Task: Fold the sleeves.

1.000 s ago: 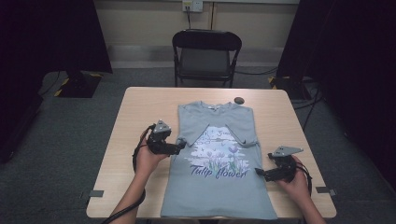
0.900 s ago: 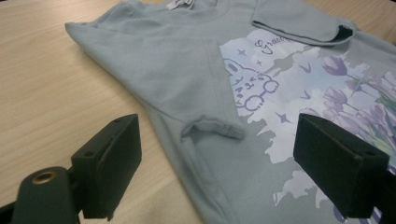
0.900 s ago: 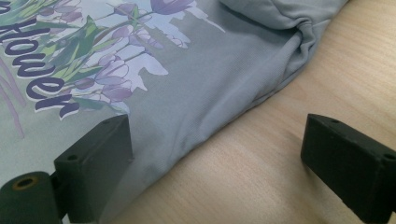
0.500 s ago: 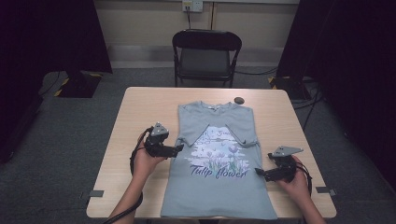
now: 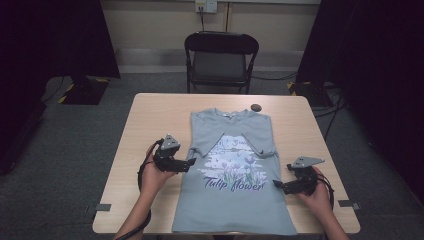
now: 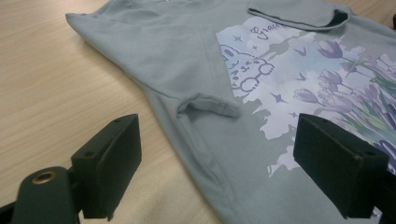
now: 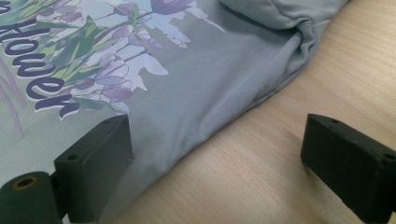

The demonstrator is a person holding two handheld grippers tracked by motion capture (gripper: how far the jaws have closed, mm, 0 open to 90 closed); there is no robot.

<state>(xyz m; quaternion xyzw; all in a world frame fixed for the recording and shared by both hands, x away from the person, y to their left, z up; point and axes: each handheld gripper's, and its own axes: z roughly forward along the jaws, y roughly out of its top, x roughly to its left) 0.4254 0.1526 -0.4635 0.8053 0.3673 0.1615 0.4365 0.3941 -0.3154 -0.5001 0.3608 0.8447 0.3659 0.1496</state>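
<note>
T-shirt (image 5: 232, 175) lies flat mid-table, long axis running away from the person, sleeves folded in. Left gripper (image 5: 191, 162) straddles its left side edge with jaws apart; right gripper (image 5: 274, 185) does likewise at the right edge. Both equally near.

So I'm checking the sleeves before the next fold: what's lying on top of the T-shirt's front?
Both short sleeves are folded inward onto the T-shirt, overlapping the print's upper corners. The print beneath them is hidden, as is the table under the shirt.
</note>
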